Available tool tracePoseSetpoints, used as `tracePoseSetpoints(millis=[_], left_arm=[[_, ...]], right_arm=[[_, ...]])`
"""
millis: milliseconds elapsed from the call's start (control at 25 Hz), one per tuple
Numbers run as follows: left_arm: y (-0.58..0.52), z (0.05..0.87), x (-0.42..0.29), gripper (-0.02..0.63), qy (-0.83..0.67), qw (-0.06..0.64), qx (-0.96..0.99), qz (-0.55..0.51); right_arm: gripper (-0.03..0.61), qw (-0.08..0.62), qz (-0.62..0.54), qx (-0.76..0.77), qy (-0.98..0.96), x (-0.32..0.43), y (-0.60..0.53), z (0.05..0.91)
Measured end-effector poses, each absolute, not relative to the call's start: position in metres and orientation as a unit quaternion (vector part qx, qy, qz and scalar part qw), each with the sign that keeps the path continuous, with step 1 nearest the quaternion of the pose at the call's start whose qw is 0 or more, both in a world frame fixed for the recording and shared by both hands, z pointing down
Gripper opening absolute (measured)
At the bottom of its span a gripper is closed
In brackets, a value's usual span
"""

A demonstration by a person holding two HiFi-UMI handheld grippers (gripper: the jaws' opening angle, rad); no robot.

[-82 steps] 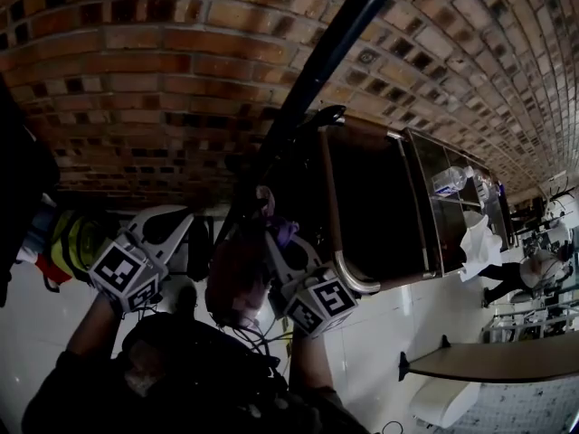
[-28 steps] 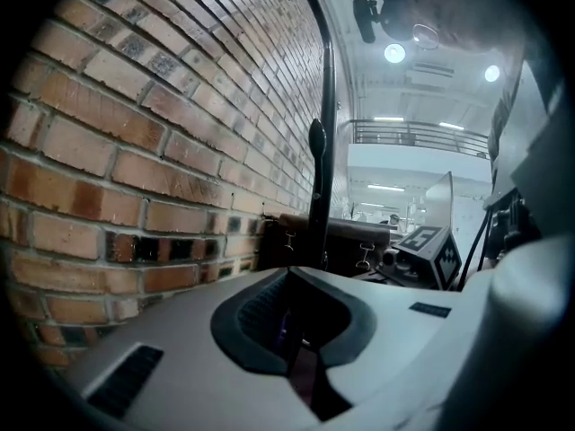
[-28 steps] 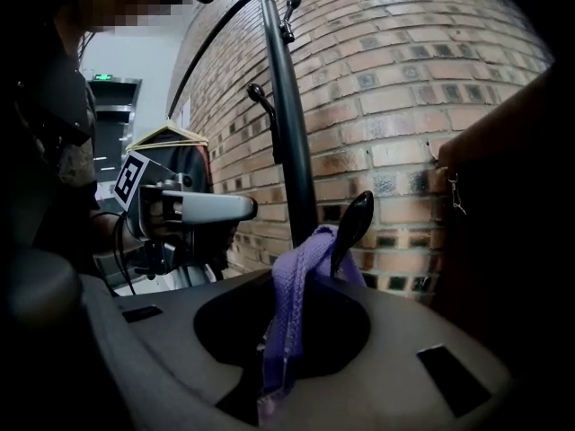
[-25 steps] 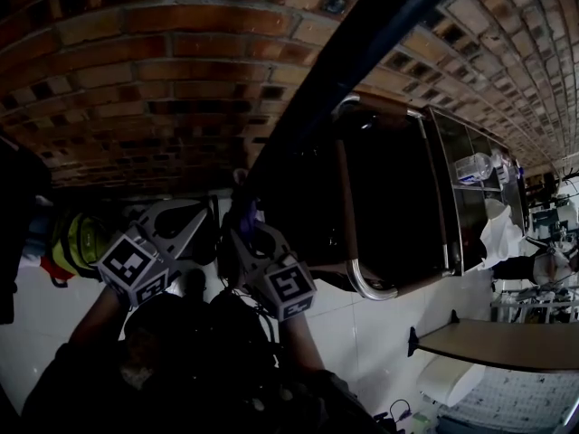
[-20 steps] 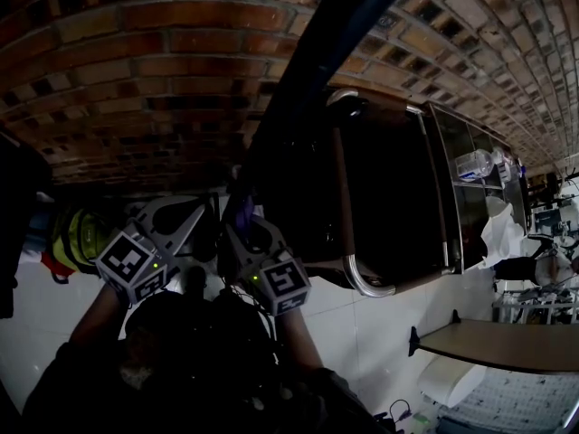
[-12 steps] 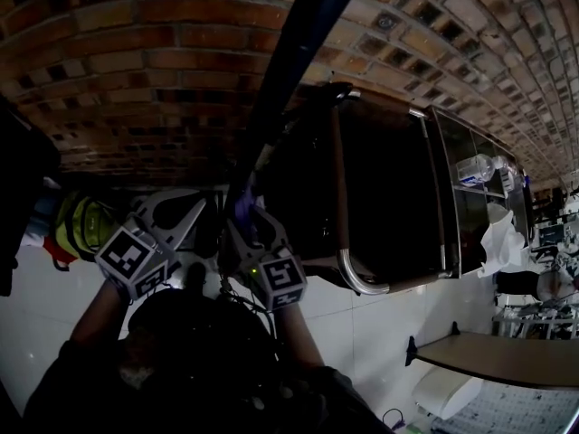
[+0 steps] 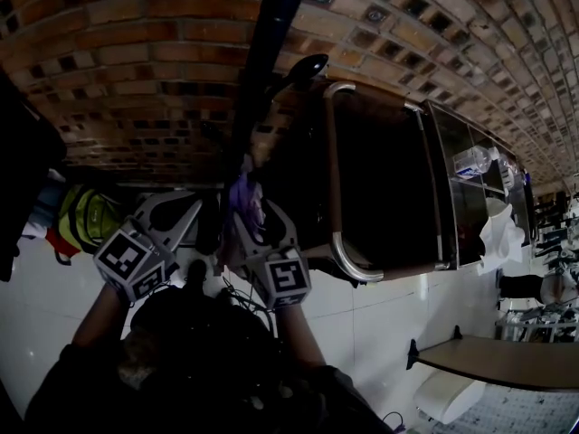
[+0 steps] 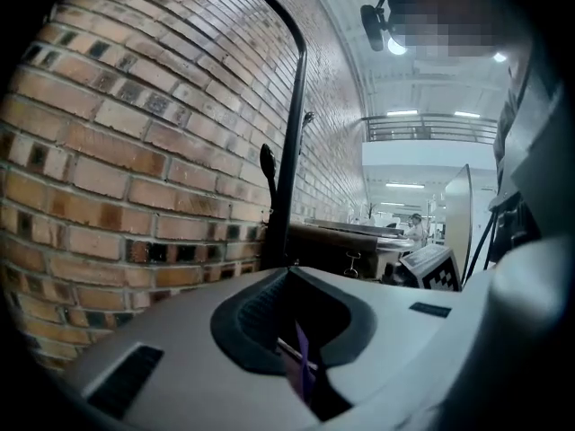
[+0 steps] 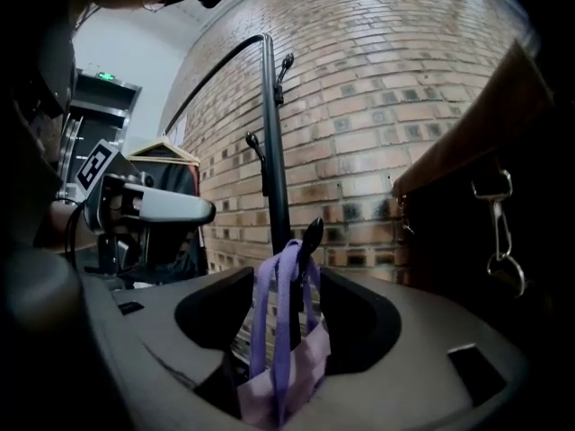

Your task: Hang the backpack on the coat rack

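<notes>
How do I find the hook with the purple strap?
Find the brick wall, then the tall black pole before it. The hook is the lowest showing on that pole; unlike the two bare hooks higher up, a purple strap loops over it.

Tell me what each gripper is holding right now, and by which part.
Right gripper: nothing; its jaws have just been opening, and the purple loop hangs on the hook between them. Left gripper: jaws together, nothing clearly held.

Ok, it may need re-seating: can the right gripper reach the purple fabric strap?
Likely yes: the purple fabric strap hangs between the right gripper's jaws, which have just been opening; nothing blocks it.
</notes>
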State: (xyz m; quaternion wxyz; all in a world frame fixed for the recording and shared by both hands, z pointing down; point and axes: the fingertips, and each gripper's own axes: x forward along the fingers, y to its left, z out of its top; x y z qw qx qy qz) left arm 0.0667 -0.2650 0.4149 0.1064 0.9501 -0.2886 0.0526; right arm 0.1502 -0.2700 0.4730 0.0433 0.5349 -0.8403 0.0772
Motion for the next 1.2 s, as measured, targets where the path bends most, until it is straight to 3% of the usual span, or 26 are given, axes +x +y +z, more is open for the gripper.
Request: tracePoseSetpoints(millis=[120,240,440,1200], left_arm=[[-0.257,0.413,0.068,0.036,-0.288,0.107,0.950,0.050],[-0.249,0.412,0.071,0.035,-0.285,0.107,0.951,0.049],[-0.238,0.411,0.077,0.037,-0.281,0.105,0.953,0.047],[-0.211,0.410,0.085,0.035,-0.273,0.104,0.955,0.045]], right_arm=[[0.204,0.000,0.077,0.544,-0.835,0.156,-0.260,0.449],[0.078,-0.030,0.042,0.563,-0.825,0.163,-0.252,0.427],[0.031,-0.040,0.025,0.574,-0.818,0.168,-0.243,0.418],[0.023,0.029,0.039,0.556,-0.830,0.162,-0.223,0.430]])
